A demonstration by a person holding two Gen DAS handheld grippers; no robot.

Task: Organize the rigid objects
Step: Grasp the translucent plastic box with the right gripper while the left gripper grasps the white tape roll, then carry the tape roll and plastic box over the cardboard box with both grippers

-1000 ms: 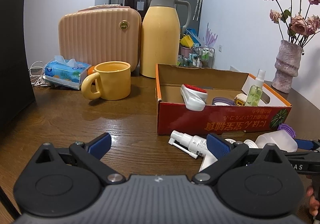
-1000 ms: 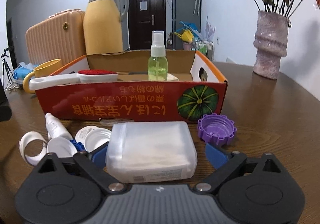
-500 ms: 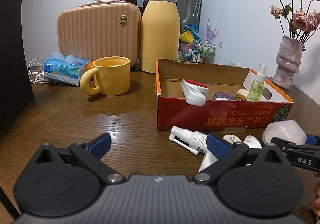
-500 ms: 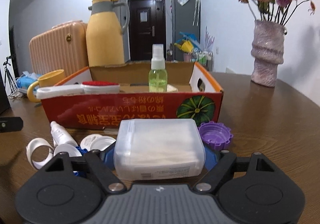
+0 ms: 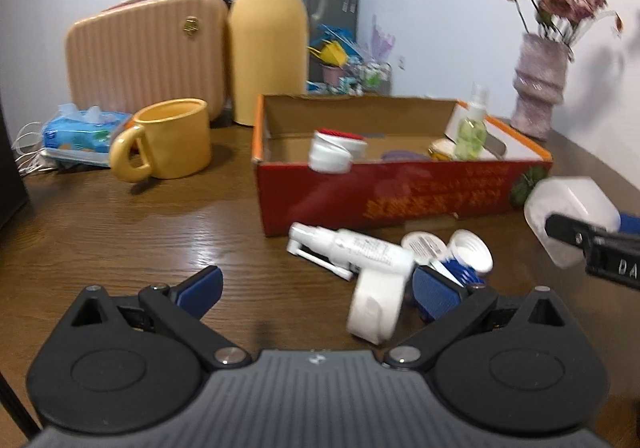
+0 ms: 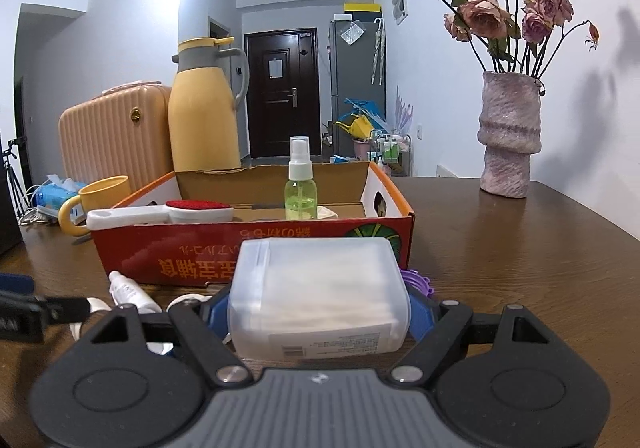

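- While the left gripper [image 5: 316, 284] hangs wide open over the table [image 5: 120, 232], gripping nothing, a white tape roll [image 5: 374, 308] lies between its jaws at about one o'clock, though blur hides any contact; the white spray bottle [image 5: 352, 246] lies beyond.
- Seen from the right wrist, the right gripper [image 6: 318, 314] clamps the translucent plastic box [image 6: 320, 296], apparently lifted, with the red cardboard box [image 6: 200, 256] at twelve o'clock. Next, I judge: carry it over the rim and release.

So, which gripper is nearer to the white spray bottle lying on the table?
Left. The left gripper is open just in front of the white spray bottle. The right gripper is off to the side, clamped on the clear plastic box.
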